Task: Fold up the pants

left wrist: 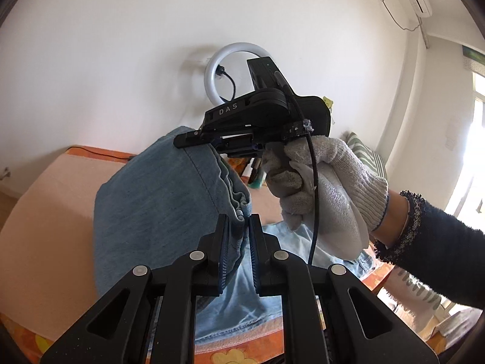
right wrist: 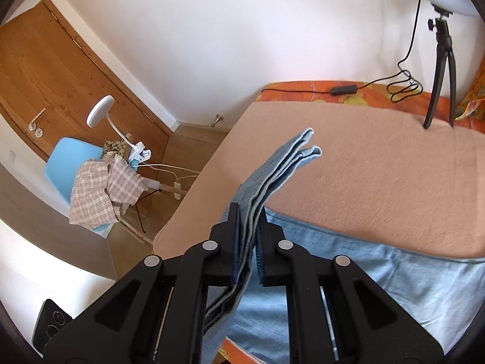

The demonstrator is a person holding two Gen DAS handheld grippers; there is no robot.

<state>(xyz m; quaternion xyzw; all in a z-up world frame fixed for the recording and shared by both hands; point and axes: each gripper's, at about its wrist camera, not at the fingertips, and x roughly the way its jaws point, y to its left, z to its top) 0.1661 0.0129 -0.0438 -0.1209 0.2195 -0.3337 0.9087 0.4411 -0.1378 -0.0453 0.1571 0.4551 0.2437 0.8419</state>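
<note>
Light blue denim pants [right wrist: 379,273] lie partly on a peach blanket [right wrist: 379,166], with one end lifted. My right gripper [right wrist: 248,215] is shut on the stacked leg hems [right wrist: 294,160], which stick out past its fingers above the blanket. In the left wrist view my left gripper [left wrist: 239,221] is shut on a bunched edge of the raised denim fold [left wrist: 157,200]. Just beyond it, a gloved hand [left wrist: 327,188] holds the right gripper [left wrist: 194,138], clamped on the top of the same fold.
A ring light on a black tripod [right wrist: 442,60] stands at the blanket's far edge, its cable [right wrist: 403,88] coiled on the orange sheet. Left of the bed are a blue chair [right wrist: 66,157] draped with a checked cloth, a clip lamp [right wrist: 100,112] and a wooden door [right wrist: 45,69].
</note>
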